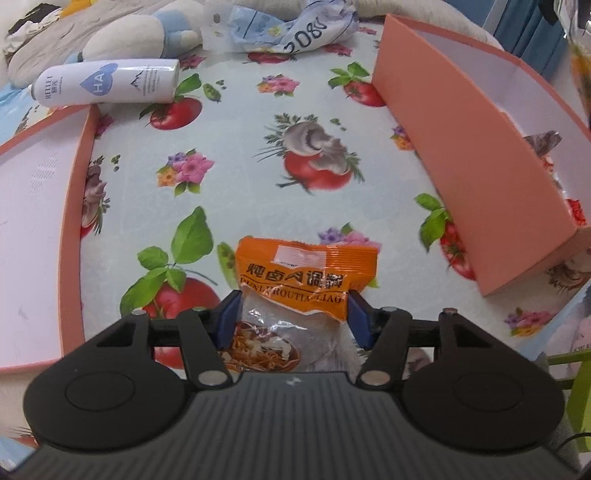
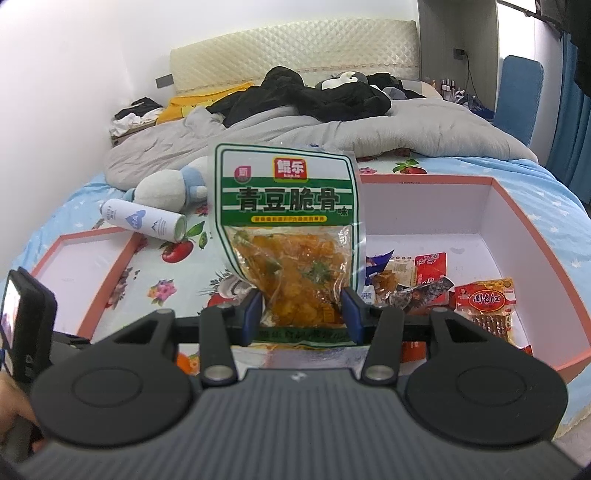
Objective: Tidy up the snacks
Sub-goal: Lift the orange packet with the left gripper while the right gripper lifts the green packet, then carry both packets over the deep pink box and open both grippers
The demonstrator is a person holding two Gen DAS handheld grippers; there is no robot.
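Observation:
My left gripper (image 1: 291,314) is shut on an orange seasoning packet (image 1: 306,269) and holds it just above the flowered cloth (image 1: 229,147). My right gripper (image 2: 301,314) is shut on a green and white snack pouch (image 2: 288,206), held upright above the cloth at the left edge of the pink box (image 2: 509,206). Several small snack packets (image 2: 432,273) lie inside that box. The box also shows in the left wrist view (image 1: 461,147) at the right, its side wall facing me.
The pink box lid (image 1: 37,221) lies at the left, also in the right wrist view (image 2: 88,266). A white spray can (image 1: 107,83) lies on its side behind it. A plush toy (image 2: 166,188), crumpled wrapper (image 1: 295,29) and piled bedding (image 2: 295,122) lie beyond.

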